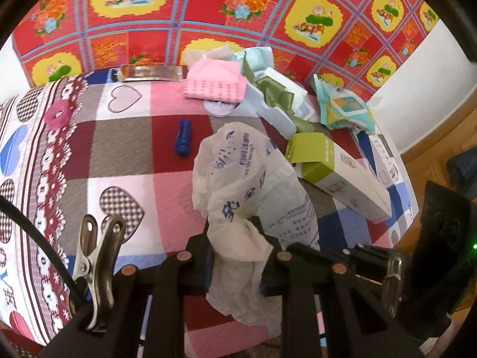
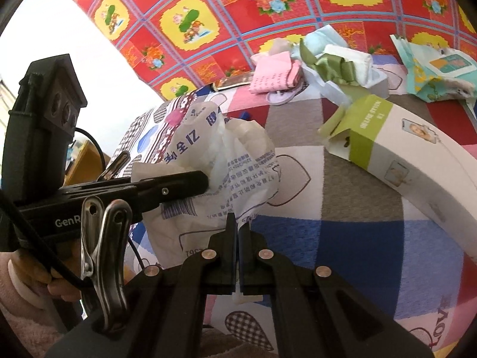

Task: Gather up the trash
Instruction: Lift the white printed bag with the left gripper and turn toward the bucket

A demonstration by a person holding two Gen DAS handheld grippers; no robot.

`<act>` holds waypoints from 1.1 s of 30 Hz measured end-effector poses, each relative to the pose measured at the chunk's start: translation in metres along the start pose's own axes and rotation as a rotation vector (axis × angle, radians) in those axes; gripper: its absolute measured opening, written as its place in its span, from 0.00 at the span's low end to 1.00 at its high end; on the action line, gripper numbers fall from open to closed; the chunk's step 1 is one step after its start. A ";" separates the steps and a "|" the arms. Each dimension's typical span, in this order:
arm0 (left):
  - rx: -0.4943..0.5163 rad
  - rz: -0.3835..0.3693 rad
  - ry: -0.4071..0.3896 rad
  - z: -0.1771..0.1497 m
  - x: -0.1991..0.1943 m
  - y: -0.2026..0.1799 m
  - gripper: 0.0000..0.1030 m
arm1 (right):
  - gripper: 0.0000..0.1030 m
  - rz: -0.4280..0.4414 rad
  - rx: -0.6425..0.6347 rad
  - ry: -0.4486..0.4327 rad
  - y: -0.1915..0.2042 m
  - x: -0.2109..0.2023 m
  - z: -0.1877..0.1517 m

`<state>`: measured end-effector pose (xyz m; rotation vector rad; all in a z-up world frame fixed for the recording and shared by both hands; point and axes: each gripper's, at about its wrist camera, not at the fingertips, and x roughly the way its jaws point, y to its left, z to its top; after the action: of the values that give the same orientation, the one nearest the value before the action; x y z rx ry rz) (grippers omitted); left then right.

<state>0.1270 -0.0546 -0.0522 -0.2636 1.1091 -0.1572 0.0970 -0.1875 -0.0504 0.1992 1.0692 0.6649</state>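
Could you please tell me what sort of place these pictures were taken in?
Most likely a bedroom in a home: trash lies on a bed with a patchwork heart-print quilt, a floral cloth hangs behind it, and wooden flooring shows beside a white wall.

Patchwork bed [image 1: 125,149] carries boxes [image 1: 342,173], wrappers [image 1: 342,110], perhaps a blue cap [image 1: 182,137].

A white plastic bag [image 1: 238,176] is printed with blue lettering. The bedspread [image 1: 134,149] is checked in pink, white, grey, dark red and blue, with heart outlines. The far cloth [image 1: 208,9] is patterned in red squares with yellow flower panels and blue lines. A box [image 1: 337,167] is coloured white and lime green, and a small roll [image 1: 182,137] deep blue
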 end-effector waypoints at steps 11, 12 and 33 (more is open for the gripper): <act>-0.022 -0.002 -0.018 -0.009 -0.017 0.016 0.21 | 0.01 0.011 -0.022 -0.005 0.021 0.002 -0.001; -0.023 -0.001 -0.021 -0.009 -0.020 0.018 0.21 | 0.01 0.013 -0.026 -0.007 0.025 0.002 -0.001; -0.106 0.042 -0.120 -0.040 -0.098 0.092 0.20 | 0.01 0.051 -0.162 -0.010 0.131 0.021 -0.003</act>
<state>0.0475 0.0527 -0.0113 -0.3398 1.0040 -0.0446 0.0475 -0.0726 -0.0073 0.0904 0.9980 0.7921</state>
